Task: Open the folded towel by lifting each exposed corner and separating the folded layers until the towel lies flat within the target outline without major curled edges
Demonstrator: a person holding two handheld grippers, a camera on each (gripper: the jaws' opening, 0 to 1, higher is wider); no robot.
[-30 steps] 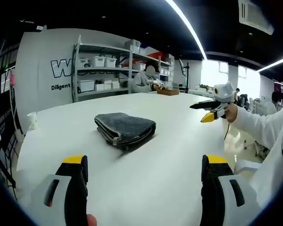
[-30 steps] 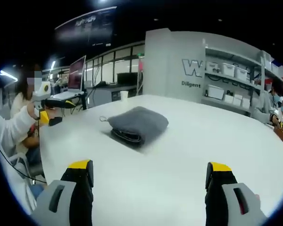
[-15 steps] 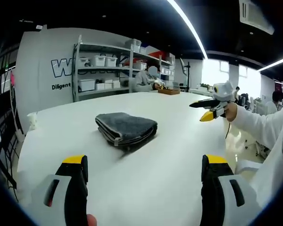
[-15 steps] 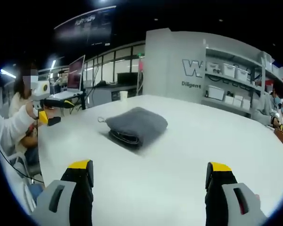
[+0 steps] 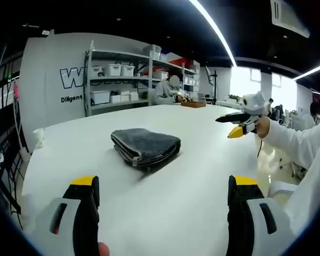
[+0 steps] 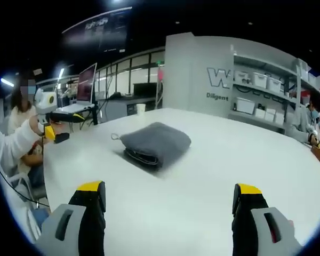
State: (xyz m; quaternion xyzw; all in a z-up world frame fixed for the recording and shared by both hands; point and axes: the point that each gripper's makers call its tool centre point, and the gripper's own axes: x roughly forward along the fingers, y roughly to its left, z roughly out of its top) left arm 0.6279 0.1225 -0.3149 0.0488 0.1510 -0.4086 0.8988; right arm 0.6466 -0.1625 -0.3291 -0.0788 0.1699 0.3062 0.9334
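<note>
A dark grey towel [image 5: 145, 145] lies folded in several layers on the white table [image 5: 165, 202]; in the right gripper view the towel [image 6: 156, 143] has a small loop at its left end. My left gripper [image 5: 162, 200] is open, well short of the towel, with nothing between its jaws. My right gripper [image 6: 170, 205] is open too, equally far from the towel. In the left gripper view the right gripper [image 5: 240, 124] hangs over the table's right edge, held by a hand in a white sleeve. In the right gripper view the left gripper [image 6: 54, 121] hangs at the table's left edge.
A small white cup [image 5: 38, 136] stands near the table's far left edge. Shelves with white bins [image 5: 112, 80] line the back wall. A person [image 5: 168, 89] sits at the table's far end beside a wooden tray [image 5: 193, 104]. Desks with a monitor [image 6: 88, 85] stand beyond the table.
Both views have drifted slightly; the towel sits a touch further right in each. Neither gripper has changed its opening, and the towel has not moved.
</note>
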